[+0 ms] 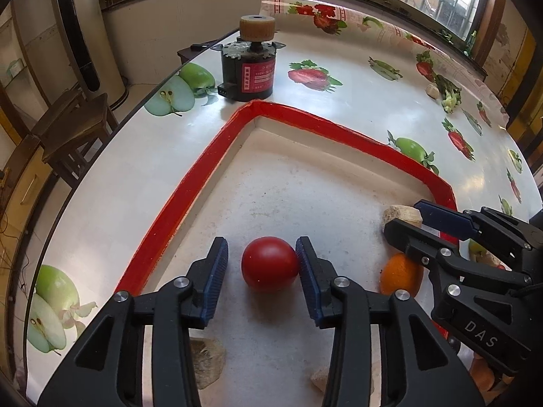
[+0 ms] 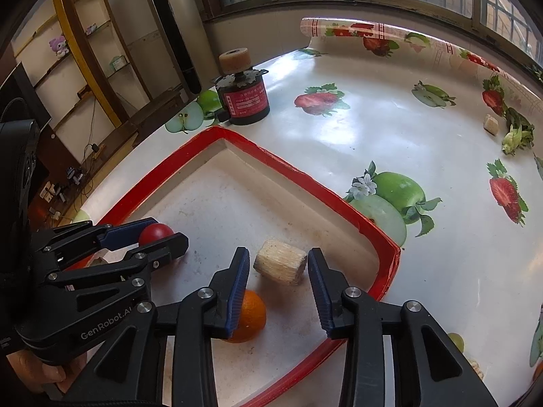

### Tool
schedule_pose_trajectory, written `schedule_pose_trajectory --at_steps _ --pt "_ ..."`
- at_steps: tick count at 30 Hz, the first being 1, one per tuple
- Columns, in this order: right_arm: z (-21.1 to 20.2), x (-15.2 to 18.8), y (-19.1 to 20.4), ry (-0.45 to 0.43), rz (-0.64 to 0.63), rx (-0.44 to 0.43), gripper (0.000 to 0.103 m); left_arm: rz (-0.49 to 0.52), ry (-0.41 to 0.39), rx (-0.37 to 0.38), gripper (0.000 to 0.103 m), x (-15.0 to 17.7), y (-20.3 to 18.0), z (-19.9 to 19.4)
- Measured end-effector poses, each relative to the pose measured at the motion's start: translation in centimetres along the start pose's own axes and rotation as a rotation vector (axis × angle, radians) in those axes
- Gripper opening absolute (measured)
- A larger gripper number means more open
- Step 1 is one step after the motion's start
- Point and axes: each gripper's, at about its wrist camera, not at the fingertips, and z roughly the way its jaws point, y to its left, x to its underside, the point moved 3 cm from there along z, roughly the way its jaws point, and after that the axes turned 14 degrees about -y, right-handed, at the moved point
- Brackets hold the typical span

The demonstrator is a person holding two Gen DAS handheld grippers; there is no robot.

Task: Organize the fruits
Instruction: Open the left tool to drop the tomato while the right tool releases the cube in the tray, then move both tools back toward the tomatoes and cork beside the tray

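Observation:
A red tomato (image 1: 269, 264) lies on the white floor of a red-rimmed tray (image 1: 190, 183). My left gripper (image 1: 261, 268) stands open around it: the right pad is at its skin, the left pad a little apart. An orange (image 2: 253, 318) and a beige cob-like stub (image 2: 280, 266) lie near the tray's right corner. My right gripper (image 2: 279, 253) is open with the stub between its fingertips, a gap on each side; the orange sits partly behind its left finger. In the left wrist view the right gripper (image 1: 405, 218) shows over the orange (image 1: 400, 276).
A black motor with a cork wheel (image 1: 246, 71) stands beyond the tray's far corner. A green vegetable (image 2: 517, 135) and a beige chunk (image 2: 491, 123) lie at the far right of the fruit-print tablecloth. Pale scraps (image 1: 207, 363) lie by the tray's near side. A wooden chair (image 1: 74, 129) stands off the table's left edge.

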Motion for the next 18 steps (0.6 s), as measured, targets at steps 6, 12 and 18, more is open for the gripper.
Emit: schedule_pose_trajectory --at_steps 6,12,18 --pt "-1.6 -0.1 0.3 -0.027 -0.029 0.005 0.048 -0.027 -0.046 -0.003 0.053 0.0 0.6 -2.3" --pt "-4.5 -0.3 0.2 -0.070 -0.019 -0.004 0.051 -0.041 -0.074 0.005 0.053 0.4 0.7 -4.4" --pt "-7.7 0.2 -0.1 -0.108 -0.006 -0.013 0.056 -0.047 -0.093 0.016 0.053 1.0 0.3 -6.1"
